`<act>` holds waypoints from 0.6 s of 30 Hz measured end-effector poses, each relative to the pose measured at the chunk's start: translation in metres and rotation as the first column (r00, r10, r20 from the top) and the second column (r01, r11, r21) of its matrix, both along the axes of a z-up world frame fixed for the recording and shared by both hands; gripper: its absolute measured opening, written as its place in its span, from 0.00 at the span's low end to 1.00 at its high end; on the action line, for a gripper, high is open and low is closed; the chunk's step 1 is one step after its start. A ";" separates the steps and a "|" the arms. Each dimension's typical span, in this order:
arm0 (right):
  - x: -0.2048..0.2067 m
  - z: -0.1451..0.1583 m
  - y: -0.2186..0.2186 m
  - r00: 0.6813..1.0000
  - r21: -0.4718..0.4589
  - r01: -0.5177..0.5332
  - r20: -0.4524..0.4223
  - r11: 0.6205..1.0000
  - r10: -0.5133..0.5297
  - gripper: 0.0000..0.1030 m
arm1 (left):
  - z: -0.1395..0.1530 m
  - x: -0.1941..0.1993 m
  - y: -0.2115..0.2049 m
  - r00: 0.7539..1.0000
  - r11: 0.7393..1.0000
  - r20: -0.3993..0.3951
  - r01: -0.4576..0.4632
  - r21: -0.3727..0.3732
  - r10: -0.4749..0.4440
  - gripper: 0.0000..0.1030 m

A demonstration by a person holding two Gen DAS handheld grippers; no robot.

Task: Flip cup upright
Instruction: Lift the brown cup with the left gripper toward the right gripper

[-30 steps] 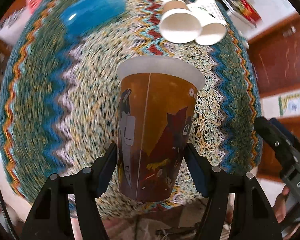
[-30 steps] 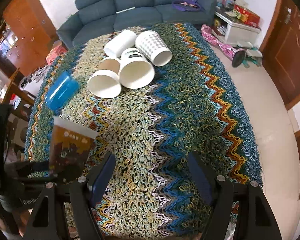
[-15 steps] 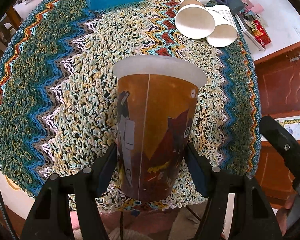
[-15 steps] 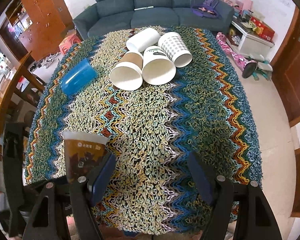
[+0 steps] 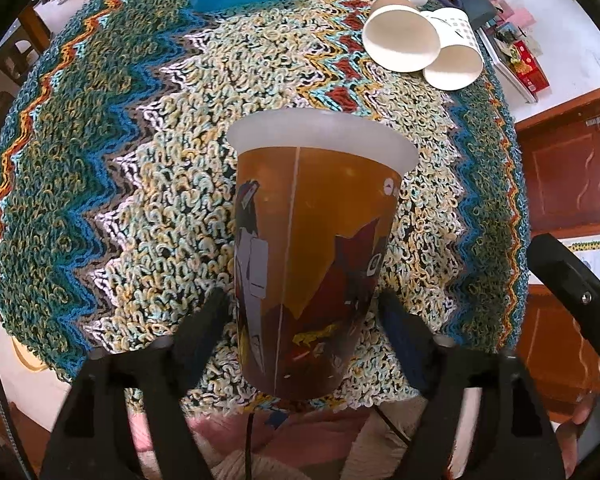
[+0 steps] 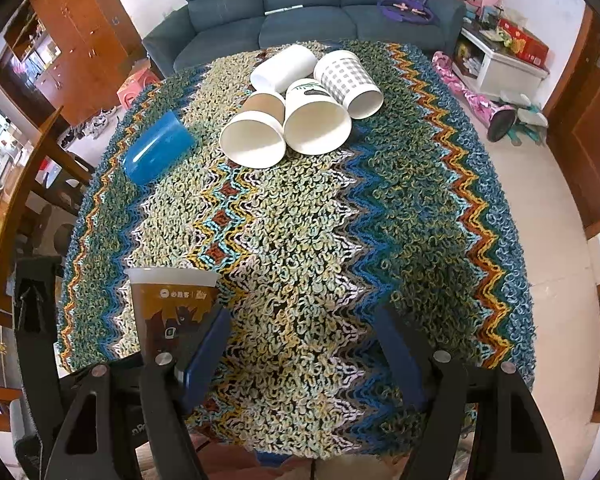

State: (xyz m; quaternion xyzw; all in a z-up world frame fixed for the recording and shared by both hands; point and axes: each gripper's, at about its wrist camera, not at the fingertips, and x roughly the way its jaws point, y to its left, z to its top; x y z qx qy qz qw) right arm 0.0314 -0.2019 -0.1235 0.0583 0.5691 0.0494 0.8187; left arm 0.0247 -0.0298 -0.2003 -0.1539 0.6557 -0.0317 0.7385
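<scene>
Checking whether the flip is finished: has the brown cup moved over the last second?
Yes. In the right wrist view the brown cup went from tilted to upright, shifting right, away from the blue cup.
</scene>
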 end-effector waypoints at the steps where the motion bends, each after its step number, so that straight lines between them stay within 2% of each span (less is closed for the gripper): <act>1: -0.001 0.001 0.001 1.000 0.003 -0.003 0.001 1.000 0.003 0.73 | 0.002 -0.001 0.001 1.000 1.000 0.007 -0.003 0.002 0.003 0.87; 11: -0.007 0.013 0.007 0.999 0.063 -0.034 0.029 0.997 0.032 0.73 | 0.022 -0.011 0.010 0.998 0.998 0.056 0.018 0.056 -0.021 0.87; 18: -0.006 0.024 0.011 0.998 0.133 -0.052 0.041 0.990 0.047 0.73 | 0.042 -0.021 0.016 0.993 0.998 0.107 0.038 0.055 -0.044 0.87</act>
